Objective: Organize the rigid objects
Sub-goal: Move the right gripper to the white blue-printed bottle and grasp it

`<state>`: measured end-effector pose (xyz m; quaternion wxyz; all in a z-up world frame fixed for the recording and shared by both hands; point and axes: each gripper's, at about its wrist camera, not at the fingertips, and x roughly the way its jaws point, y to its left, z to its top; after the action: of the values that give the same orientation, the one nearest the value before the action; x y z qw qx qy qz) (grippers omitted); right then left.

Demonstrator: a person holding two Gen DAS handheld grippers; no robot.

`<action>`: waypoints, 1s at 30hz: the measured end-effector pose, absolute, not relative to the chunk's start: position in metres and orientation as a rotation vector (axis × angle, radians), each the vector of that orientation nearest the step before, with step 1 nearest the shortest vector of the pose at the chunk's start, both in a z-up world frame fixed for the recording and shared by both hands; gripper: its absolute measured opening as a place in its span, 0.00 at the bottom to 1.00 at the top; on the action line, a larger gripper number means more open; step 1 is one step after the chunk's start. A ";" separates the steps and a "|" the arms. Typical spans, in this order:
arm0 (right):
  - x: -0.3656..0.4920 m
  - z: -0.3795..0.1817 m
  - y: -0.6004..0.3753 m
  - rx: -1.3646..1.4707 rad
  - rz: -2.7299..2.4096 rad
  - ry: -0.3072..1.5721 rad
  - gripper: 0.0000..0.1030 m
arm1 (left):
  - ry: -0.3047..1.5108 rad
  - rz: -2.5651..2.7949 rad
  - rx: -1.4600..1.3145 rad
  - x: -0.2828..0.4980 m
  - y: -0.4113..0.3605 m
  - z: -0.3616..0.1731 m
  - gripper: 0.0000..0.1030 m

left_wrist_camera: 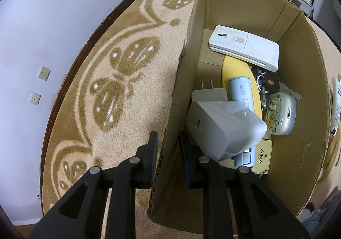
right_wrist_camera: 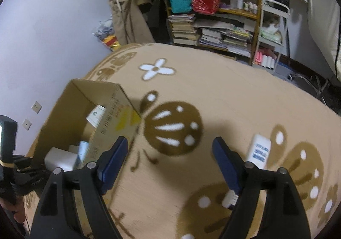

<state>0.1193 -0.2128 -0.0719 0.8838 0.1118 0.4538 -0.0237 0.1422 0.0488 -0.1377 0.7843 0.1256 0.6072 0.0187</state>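
- The left tool [left_wrist_camera: 167, 151] is clamped on the near left wall of the cardboard box [left_wrist_camera: 245, 8], which stands on the butterfly-patterned carpet [left_wrist_camera: 132, 68].
- Inside the box lie a white mouse [left_wrist_camera: 245, 47], a yellow dish [left_wrist_camera: 232, 68], a pale blue power bank [left_wrist_camera: 240, 91], keys [left_wrist_camera: 268, 83] and a grey charger [left_wrist_camera: 223, 126].
- The right tool [right_wrist_camera: 170, 160] is spread wide with nothing between its pads, over the carpet right of the box.
- A white tube [right_wrist_camera: 259, 151] lies on the carpet just right of it.

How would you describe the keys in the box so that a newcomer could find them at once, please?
Look inside the open cardboard box on the patterned blanket. Against its right-hand wall, between the white flat device and the cartoon-printed case, lies the bunch of keys. It is the only metal thing there, with a black round fob.
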 end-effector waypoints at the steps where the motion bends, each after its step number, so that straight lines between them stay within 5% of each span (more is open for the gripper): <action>1: 0.117 -0.075 -0.218 0.245 -0.060 0.951 0.84 | 1.310 0.041 0.271 0.142 0.049 -0.138 0.18; 30: 0.092 -0.150 -0.298 0.372 -0.341 1.076 0.83 | 1.309 0.040 0.274 0.142 0.049 -0.138 0.18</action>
<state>0.0922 -0.2982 -0.1500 0.8286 0.1753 0.5067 -0.1609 0.1424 0.0494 -0.1384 0.7843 0.1271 0.6069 0.0184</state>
